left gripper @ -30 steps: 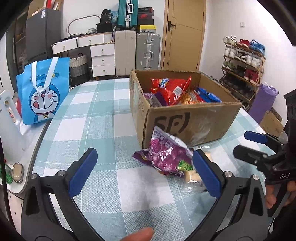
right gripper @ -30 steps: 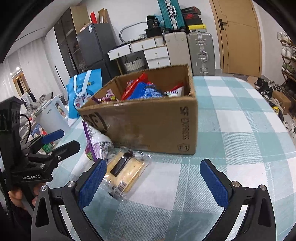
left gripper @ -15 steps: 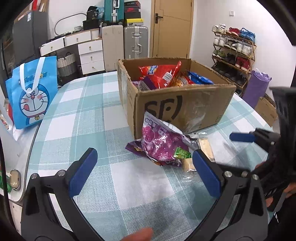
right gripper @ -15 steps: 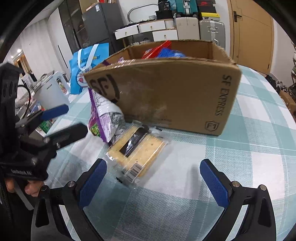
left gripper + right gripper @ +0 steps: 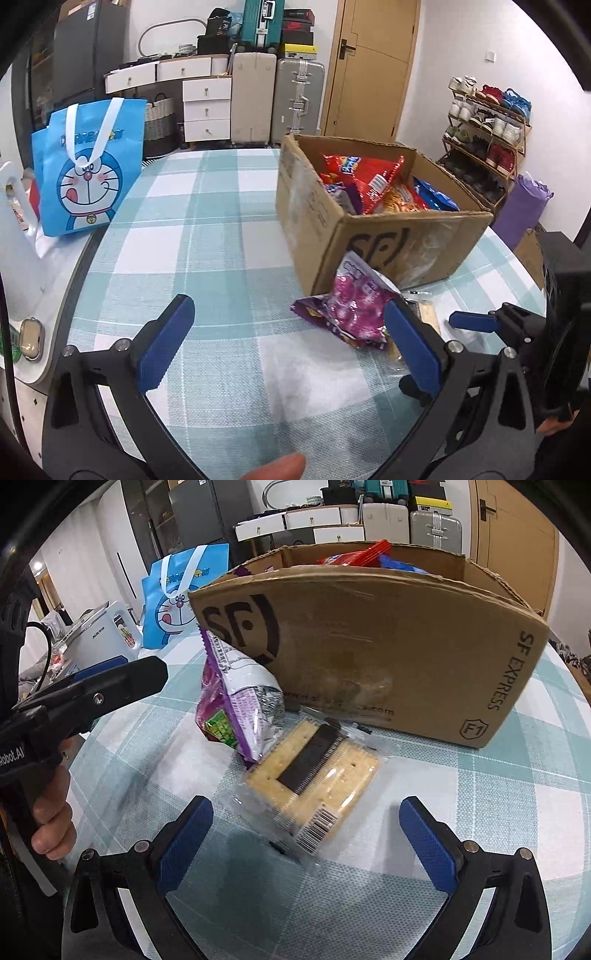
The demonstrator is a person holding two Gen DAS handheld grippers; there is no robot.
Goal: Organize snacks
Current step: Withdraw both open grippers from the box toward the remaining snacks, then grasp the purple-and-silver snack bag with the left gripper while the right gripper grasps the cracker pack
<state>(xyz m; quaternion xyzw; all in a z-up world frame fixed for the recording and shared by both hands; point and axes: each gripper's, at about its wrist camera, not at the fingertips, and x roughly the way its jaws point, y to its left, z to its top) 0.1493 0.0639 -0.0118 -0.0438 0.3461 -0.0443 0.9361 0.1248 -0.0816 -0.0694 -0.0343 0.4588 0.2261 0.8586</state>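
Note:
A cardboard box holding several snack bags stands on the checked table. A purple snack bag leans against the box's front. A clear pack of crackers lies flat beside it, partly hidden in the left wrist view. My right gripper is open, low over the table, with the cracker pack just ahead between its fingers. My left gripper is open and empty, to the left of the purple bag.
A blue Doraemon bag stands at the table's left edge. A white appliance sits beyond it. Drawers, suitcases and a door are behind. A shoe rack stands at the right.
My right gripper has moved closer to the cracker pack, which now lies between its fingers. My left gripper has shifted left, so the purple bag sits by its right finger.

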